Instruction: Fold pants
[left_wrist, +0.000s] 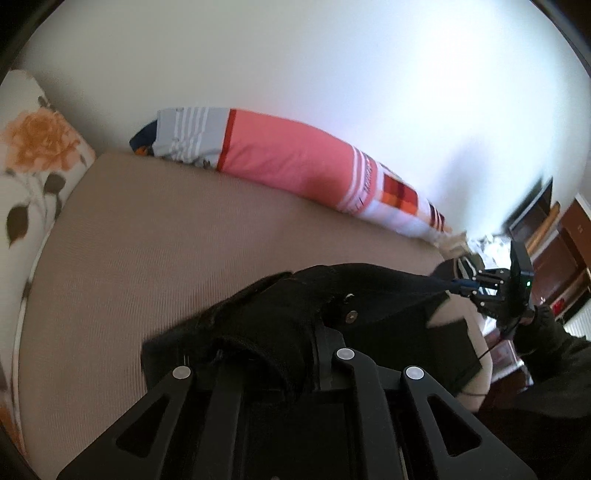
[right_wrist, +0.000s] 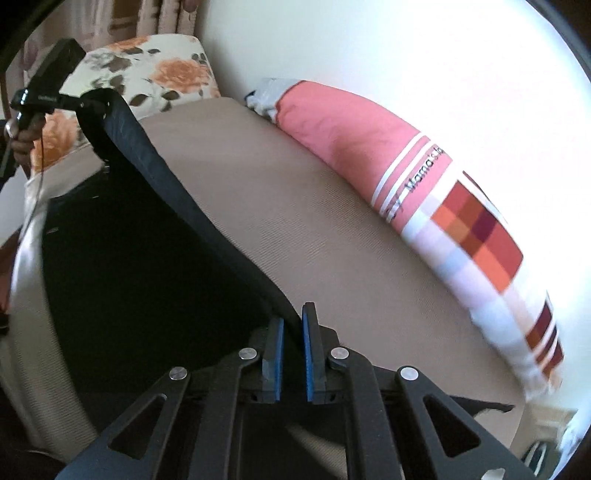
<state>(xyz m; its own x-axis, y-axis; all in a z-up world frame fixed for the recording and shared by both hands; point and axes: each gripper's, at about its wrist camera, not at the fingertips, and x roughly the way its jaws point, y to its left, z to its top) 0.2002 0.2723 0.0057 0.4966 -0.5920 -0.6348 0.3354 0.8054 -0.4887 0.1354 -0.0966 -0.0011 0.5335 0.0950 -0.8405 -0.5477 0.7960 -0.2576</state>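
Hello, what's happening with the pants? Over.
Both grippers, left and right, shut on black pants. Waistband stretched between them above bed. Pink pillow clear.

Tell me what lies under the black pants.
Under the black pants the brown bed cover shows. What it covers beneath the hanging cloth is hidden.

We see the pants (right_wrist: 140, 236), and they are black and soft. They are lifted up over the near edge of the brown bed (right_wrist: 295, 229). Their top band is pulled into a long, tight line between two ends, and the rest hangs down from it in a dark sheet. In the left view the pants (left_wrist: 369, 295) bunch up in thick folds, and a small round metal button shows on them.
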